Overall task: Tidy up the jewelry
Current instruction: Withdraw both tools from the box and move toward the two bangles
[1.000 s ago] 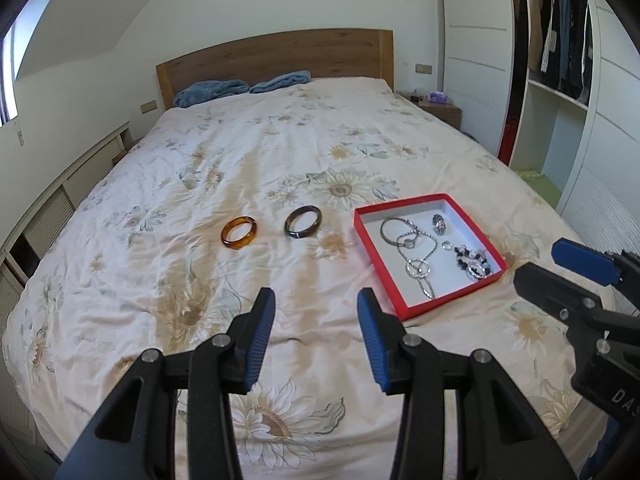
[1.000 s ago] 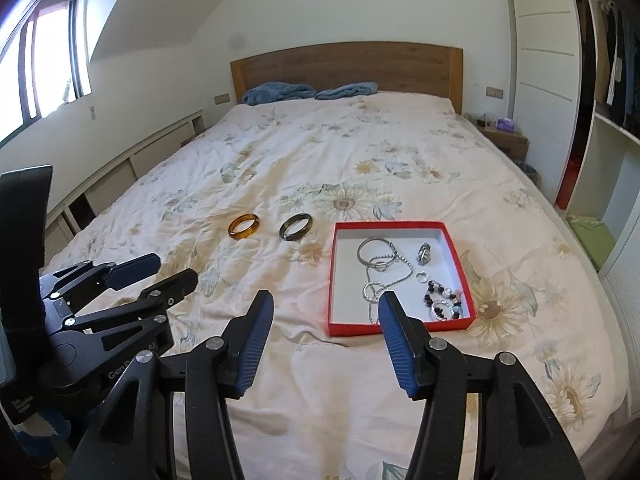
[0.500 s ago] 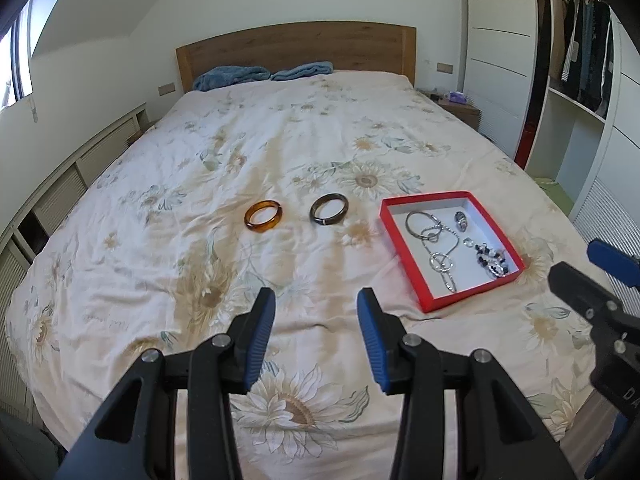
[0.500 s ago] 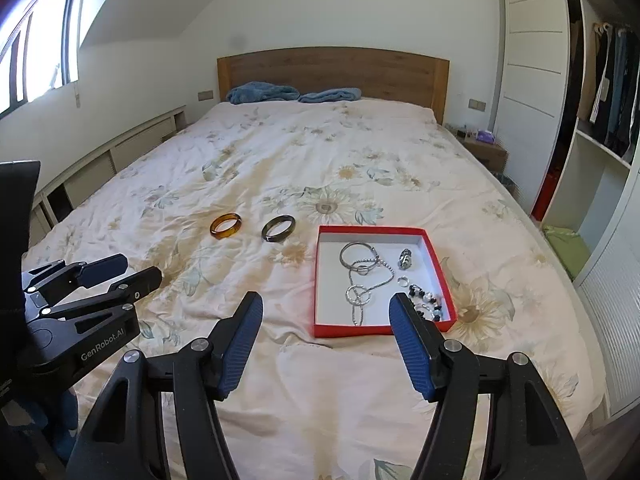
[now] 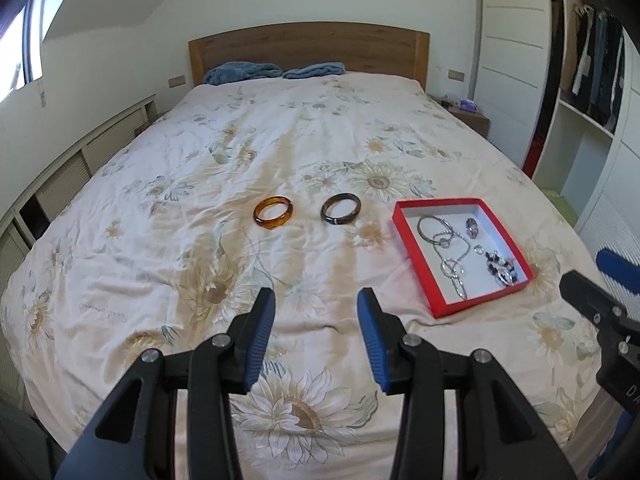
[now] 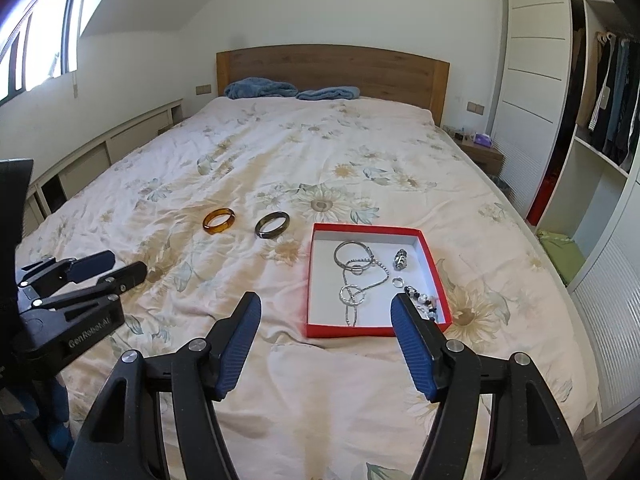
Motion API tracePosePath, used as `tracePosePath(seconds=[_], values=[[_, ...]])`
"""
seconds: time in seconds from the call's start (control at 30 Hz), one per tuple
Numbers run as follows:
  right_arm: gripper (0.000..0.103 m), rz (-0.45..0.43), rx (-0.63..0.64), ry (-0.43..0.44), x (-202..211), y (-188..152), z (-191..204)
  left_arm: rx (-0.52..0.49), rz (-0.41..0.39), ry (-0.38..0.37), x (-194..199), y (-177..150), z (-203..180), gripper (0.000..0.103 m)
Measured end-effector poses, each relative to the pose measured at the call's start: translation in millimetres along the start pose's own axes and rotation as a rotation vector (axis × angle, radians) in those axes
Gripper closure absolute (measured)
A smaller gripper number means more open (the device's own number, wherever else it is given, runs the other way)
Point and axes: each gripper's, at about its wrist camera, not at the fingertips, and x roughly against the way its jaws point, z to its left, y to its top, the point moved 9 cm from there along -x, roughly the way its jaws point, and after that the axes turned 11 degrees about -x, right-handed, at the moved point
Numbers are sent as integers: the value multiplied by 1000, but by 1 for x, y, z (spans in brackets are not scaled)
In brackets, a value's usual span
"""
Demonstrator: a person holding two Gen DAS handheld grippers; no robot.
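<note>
An amber bangle [image 5: 273, 213] [image 6: 219, 221] and a dark bangle [image 5: 341, 208] [image 6: 272, 224] lie side by side on the floral bedspread. To their right stands a red tray [image 5: 408, 236] [image 6: 309, 280] holding silver chains, rings and a beaded bracelet. My left gripper [image 5: 316, 300] is open and empty, hovering above the bedspread short of the bangles; it also shows in the right wrist view [image 6: 108, 268]. My right gripper [image 6: 326, 304] is open and empty, just short of the tray's near edge; it also shows in the left wrist view [image 5: 592, 276].
The bed [image 6: 320, 152] has a wooden headboard [image 5: 308, 52] with blue pillows [image 5: 240, 72] in front of it. A nightstand [image 6: 480, 152] and an open wardrobe [image 6: 600, 120] stand on the right. Low cabinets [image 5: 60, 184] line the left wall.
Both grippers have pulled back and risen from the bed, so the bangles and tray look farther off. The right gripper's jaws stand a little wider. Nothing on the bed has moved.
</note>
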Motion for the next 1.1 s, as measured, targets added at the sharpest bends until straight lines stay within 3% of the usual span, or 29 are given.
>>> tracePosePath(seconds=[0.33, 0.93, 1.1], values=[[30, 46, 13, -11, -23, -5, 8, 15, 65, 14, -20, -11, 15, 62], [30, 141, 80, 20, -67, -20, 39, 62, 161, 1, -63, -36, 42, 62], [30, 164, 95, 26, -80, -23, 48, 84, 181, 1, -74, -42, 52, 55]])
